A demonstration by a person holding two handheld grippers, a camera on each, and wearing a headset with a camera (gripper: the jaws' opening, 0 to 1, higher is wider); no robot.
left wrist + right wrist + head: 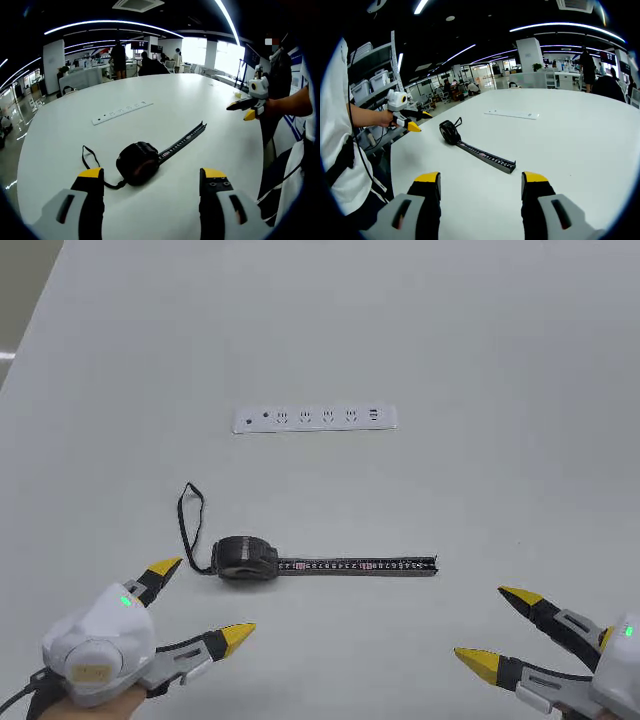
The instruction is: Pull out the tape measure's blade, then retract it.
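A black tape measure [245,558] is sitting on a wide white table [480,390]. Its blade [360,565] is drawn partway out and lying flat on the tabletop, running from the case toward the person's right. Red and pale markings are showing along the blade, too small to read, and any brand on the case is too small to tell. A black wrist strap [190,515] is looping off the opposite end of the case and curling across the table away from the person. Beyond the tape measure, well apart from it, a white power strip [315,418] with a row of sockets is lying flat, its lettering also too small to read. The left gripper [203,598] is hovering near the case on the person's side, its yellow-tipped jaws spread wide and holding nothing. In the left gripper view the case is sitting ahead of the two jaw tips, between them and untouched. The right gripper [495,627] is hanging near the blade's free end, on the person's side of it, its jaws likewise gaping wide and empty, clear of the blade. Behind the table in the gripper views, ceiling light strips [100,24] are glowing over an open office where several people [119,59] are standing.
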